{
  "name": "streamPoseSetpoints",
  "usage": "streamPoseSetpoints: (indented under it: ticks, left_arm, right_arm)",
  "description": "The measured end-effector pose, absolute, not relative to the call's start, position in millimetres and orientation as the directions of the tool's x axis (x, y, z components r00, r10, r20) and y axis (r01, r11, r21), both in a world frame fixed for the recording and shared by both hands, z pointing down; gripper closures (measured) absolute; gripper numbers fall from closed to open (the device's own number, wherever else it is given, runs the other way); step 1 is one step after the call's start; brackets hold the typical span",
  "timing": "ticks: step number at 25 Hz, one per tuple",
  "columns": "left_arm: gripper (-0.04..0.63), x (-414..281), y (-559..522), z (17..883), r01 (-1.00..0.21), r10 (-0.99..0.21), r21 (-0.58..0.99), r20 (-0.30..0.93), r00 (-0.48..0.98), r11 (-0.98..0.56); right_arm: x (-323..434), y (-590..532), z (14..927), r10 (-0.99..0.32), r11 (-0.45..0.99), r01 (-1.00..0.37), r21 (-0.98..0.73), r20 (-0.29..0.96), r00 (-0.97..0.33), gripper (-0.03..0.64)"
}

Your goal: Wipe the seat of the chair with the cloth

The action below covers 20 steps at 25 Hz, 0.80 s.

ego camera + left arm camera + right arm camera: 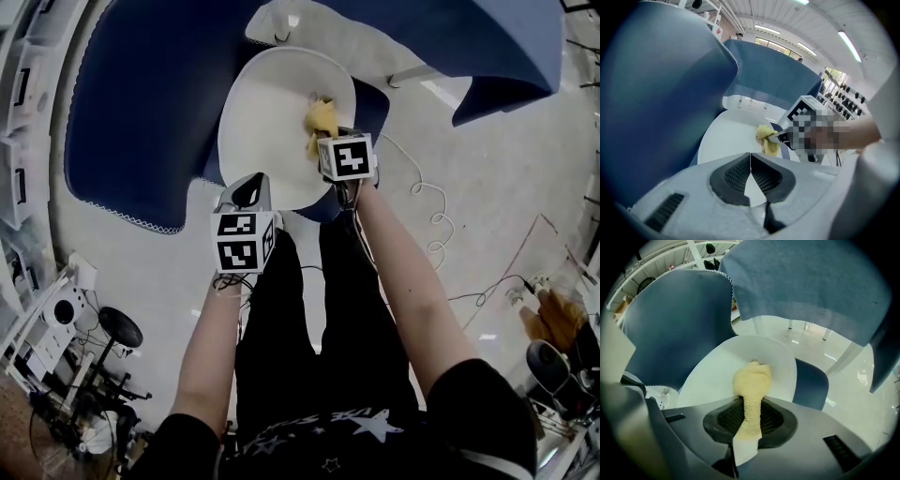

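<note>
Yellow cloth [751,380], partly hidden from above, is clamped by the right gripper [749,416] on the seat [712,376]; left gripper [750,174] jaws are held together.

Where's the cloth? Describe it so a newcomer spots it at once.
Find the round white seat among the blue fabric. Near its right edge in the head view is the cloth, clamped in the right hand-held gripper. It is the only yellow, crumpled thing there.
</note>
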<state>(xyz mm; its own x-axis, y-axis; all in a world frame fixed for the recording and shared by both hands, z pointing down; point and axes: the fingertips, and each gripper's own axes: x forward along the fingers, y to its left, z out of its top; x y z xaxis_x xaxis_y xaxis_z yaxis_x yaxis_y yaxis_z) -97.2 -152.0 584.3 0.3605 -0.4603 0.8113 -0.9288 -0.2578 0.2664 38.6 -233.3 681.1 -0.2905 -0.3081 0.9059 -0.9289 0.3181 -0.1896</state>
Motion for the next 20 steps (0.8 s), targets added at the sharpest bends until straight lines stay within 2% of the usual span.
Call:
streamPoseSetpoints:
  ticks: [13,20]
  left_arm:
    - [0.575,-65.9,-142.2,584.8,-0.919,-0.454,0.281,0.805,0.383,-0.277]
    - [0.575,-85.4,-132.3,583.9,-0.929,-0.478,0.281,0.799,0.365,-0.24]
  right_arm:
    - [103.1,-196.9,688.3,-0.287,0.237,-0.962,-0.139,0.936,-0.206,0.548]
    - [94.1,-193.6,676.5,-0.299,0.234,-0.961,-0.147,0.93,-0.215,0.548]
